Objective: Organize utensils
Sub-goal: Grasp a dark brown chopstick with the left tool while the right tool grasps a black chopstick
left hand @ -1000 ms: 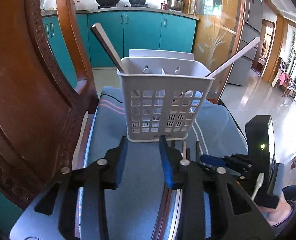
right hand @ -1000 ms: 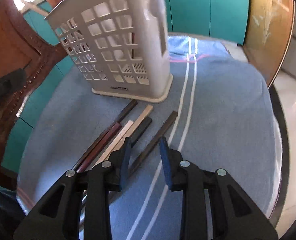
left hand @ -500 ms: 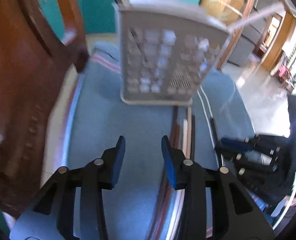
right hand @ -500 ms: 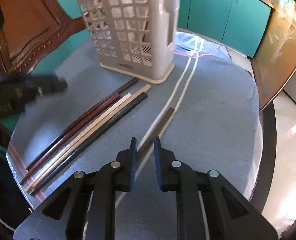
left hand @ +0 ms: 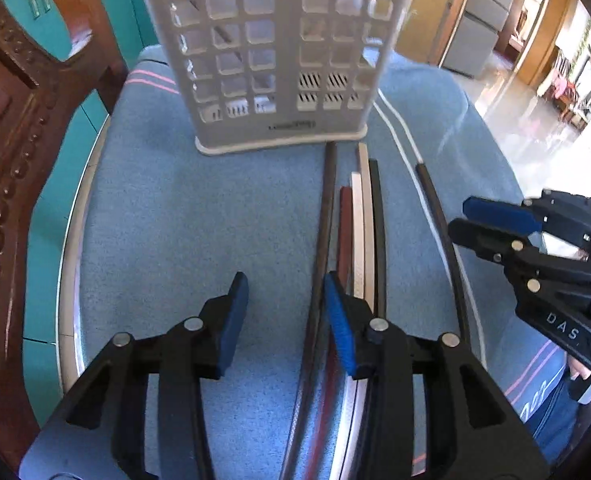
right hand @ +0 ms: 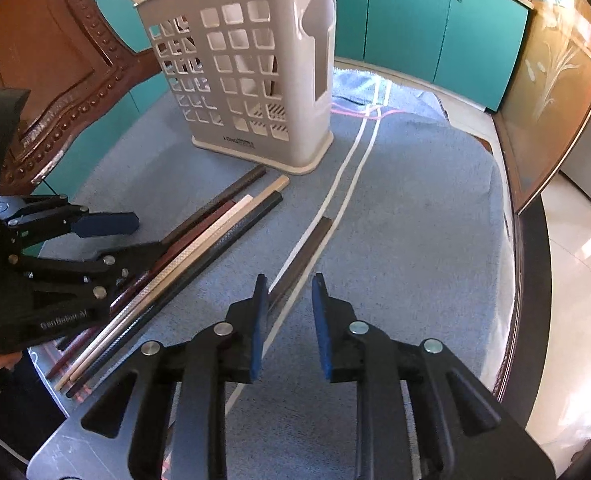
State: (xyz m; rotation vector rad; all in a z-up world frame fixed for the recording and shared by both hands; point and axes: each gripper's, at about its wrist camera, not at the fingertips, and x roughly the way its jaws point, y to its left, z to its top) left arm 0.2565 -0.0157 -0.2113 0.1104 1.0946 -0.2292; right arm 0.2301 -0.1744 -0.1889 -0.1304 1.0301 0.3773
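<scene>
— What's just changed on your side?

— My left tongs [left hand: 285, 322] have dropped and tipped down. A second ago they faced the holder [left hand: 271, 56] head-on; now they hover over the bundle of chopsticks [left hand: 355, 232] on the blue cloth [left hand: 175, 220]. Their jaws have just been opening a little, standing partly apart, with the leftmost dark stick running up between them but not pinched. My right tongs [right hand: 287, 320] narrowed, then have just been opening again; they straddle the lone dark chopstick [right hand: 307, 248] without pressing it, as far as I can see.

— So what does that mean for the job?

— I'd say both tongs are lined up for a pick. Nothing is lifted yet.

— Which way do the sticks lie?

— Flat on the surface, long axes running from me toward the holder's base, the far ends just short of it. The lone one lies apart on the right, beside the white stripes [right hand: 351, 168].
</scene>
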